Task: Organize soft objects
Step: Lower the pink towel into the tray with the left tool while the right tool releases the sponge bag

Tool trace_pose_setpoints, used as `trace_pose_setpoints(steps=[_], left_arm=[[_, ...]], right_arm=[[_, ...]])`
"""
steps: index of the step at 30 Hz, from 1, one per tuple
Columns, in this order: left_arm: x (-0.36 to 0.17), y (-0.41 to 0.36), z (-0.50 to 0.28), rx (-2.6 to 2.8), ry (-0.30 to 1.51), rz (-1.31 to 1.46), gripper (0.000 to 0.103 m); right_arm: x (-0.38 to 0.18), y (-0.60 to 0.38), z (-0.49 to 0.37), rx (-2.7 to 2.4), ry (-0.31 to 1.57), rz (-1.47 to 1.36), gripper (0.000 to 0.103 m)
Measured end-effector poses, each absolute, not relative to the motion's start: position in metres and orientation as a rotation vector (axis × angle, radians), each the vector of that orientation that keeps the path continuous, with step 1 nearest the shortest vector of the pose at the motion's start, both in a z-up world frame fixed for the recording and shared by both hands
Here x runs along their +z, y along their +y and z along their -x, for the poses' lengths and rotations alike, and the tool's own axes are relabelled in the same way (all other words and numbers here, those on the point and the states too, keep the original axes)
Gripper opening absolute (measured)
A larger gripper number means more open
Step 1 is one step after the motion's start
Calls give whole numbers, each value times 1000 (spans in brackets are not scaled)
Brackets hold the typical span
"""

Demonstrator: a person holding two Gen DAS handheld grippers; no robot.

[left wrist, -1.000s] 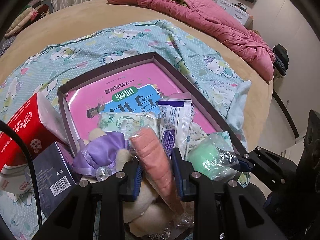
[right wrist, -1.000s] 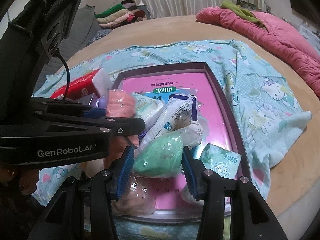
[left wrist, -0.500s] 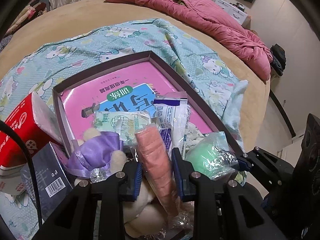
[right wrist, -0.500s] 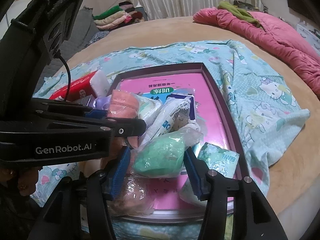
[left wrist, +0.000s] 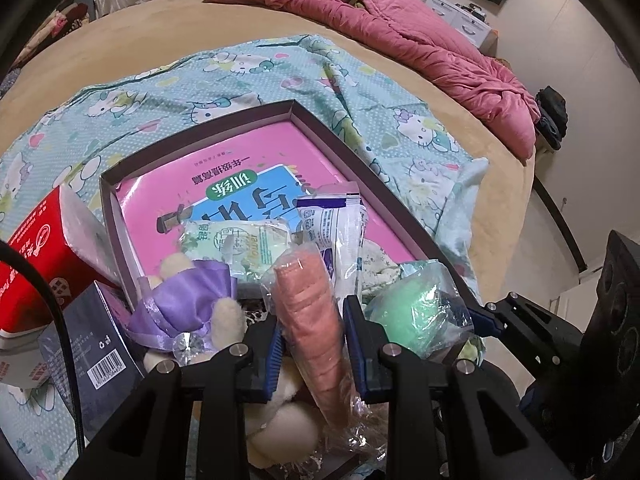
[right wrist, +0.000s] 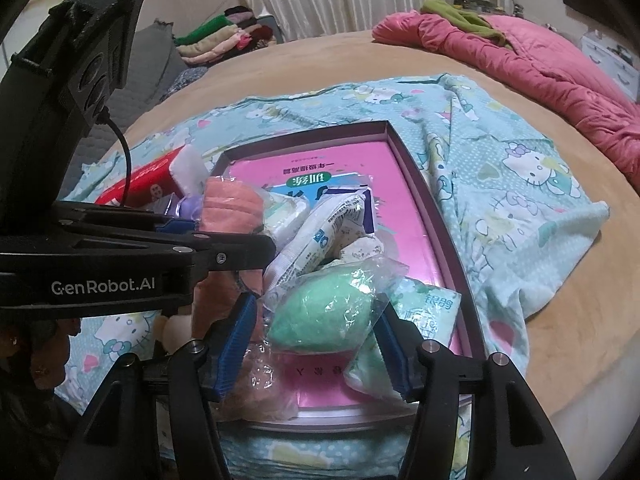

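My left hand-held gripper [left wrist: 312,338] is clamped on the bagged pink roll [left wrist: 310,320], held up over the near end of the box [left wrist: 108,204] on the bed. My right hand-held gripper [right wrist: 316,344] pinches the bagged green puff [right wrist: 320,312] right beside it, above the pink book [right wrist: 344,172].

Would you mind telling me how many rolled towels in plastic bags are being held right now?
2: the pink rolled towel in the left gripper, and the green rolled towel in the right gripper. Others may lie hidden underneath.
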State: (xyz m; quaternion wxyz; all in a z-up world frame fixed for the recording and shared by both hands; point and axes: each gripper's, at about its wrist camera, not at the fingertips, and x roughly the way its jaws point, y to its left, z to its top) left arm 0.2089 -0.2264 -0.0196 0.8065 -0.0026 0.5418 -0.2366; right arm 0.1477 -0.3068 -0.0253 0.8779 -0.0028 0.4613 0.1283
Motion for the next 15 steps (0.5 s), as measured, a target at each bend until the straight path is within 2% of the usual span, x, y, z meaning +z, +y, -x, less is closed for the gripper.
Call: trace_pose_setpoints(steps=[15], left_arm=[[-13, -225, -204, -489, 1158, -7, 29]], right_arm=[[-24, -306, -145, 267, 967, 9, 66]])
